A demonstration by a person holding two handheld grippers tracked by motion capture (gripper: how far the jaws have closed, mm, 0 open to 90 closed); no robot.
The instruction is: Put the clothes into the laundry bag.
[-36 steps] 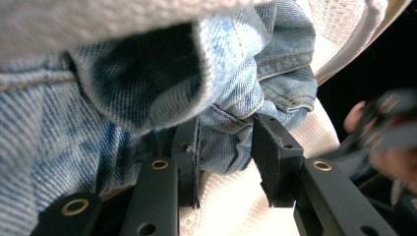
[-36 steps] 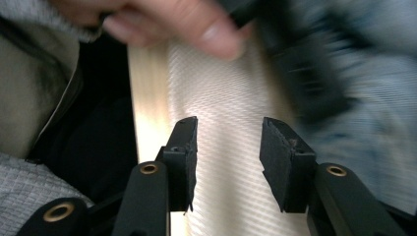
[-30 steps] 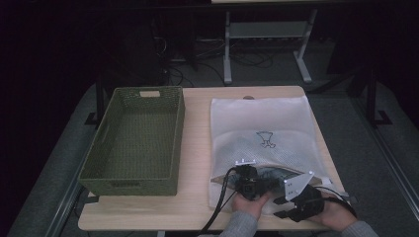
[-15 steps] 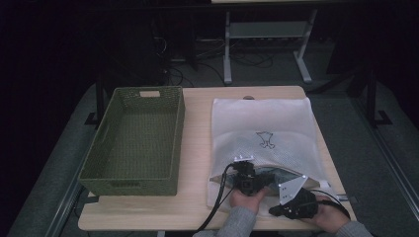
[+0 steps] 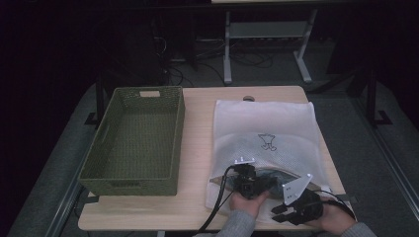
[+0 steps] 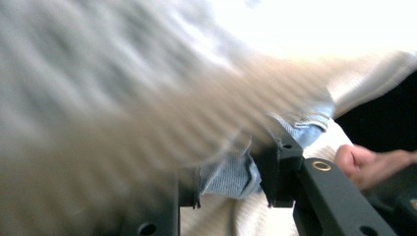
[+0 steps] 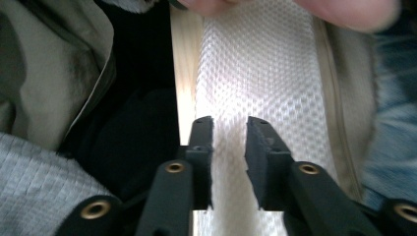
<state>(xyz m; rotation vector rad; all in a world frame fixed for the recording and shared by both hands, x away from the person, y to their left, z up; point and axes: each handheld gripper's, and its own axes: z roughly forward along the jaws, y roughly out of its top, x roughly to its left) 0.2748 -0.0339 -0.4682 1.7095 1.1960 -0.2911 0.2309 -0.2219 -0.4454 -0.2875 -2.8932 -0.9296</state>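
The white mesh laundry bag point(image 5: 264, 131) is laid flat so blue denim cloth point(image 6: 231, 174) can be gripped by the left gripper point(image 6: 231, 184); the right gripper point(image 7: 229, 162), jaws just reopened and parted over mesh, grips nothing.

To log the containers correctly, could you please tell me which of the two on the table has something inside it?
The white mesh laundry bag: blue fabric shows at its opening; the green woven basket looks empty.

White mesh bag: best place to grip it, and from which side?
Grip the white mesh bag at its near open edge, coming from the person's side of the table. The bag lies flat, so only that loose mouth, where blue cloth shows, offers a lip to pinch. The left gripper is already there; the right gripper, jaws just reopened, hovers over mesh.
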